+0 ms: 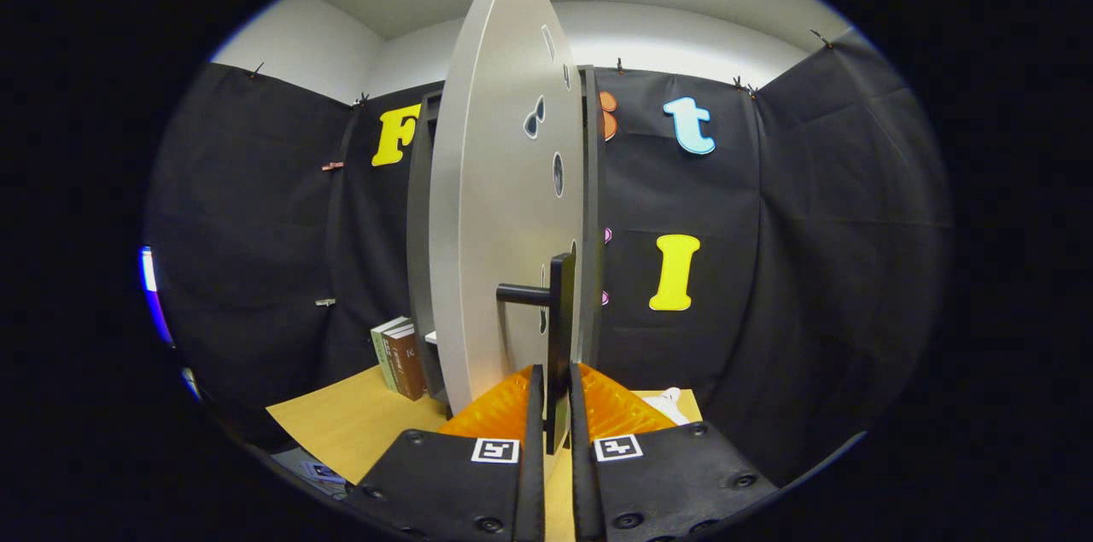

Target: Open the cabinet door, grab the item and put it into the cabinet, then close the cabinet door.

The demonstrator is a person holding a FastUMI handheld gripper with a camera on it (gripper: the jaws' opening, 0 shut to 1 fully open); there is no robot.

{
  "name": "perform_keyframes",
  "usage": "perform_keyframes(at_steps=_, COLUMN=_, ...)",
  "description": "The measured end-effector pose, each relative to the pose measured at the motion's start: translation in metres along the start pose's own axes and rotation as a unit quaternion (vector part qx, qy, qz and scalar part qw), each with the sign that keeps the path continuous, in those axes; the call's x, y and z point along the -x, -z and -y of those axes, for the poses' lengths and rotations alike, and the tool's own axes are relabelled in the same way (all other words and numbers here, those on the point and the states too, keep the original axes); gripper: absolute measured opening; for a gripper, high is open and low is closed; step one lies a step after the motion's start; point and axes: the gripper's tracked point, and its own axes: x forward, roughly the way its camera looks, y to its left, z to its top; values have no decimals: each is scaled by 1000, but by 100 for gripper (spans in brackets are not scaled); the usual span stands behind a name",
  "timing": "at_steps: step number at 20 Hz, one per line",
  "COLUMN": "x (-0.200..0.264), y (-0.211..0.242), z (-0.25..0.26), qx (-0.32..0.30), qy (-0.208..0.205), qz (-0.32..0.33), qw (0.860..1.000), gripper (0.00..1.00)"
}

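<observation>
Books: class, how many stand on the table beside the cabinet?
2 show: a pale-spined book and a brown book, upright side by side left of the open door. The door may hide more. The gripper grips the handle.

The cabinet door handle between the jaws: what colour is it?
Black, clearest in the gripper view: handle on the pale grey door.

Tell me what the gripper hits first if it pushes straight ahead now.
The gripper is shut on the black bar handle of the grey cabinet door; pushing ahead likely just drives that door, depth unclear.
</observation>
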Motion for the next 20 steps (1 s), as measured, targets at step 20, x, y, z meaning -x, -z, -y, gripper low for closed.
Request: perform_keyframes(at_steps=20, x=18, y=173, z=-136, qx=-1, qy=74, qz=-174, qw=982, gripper=13)
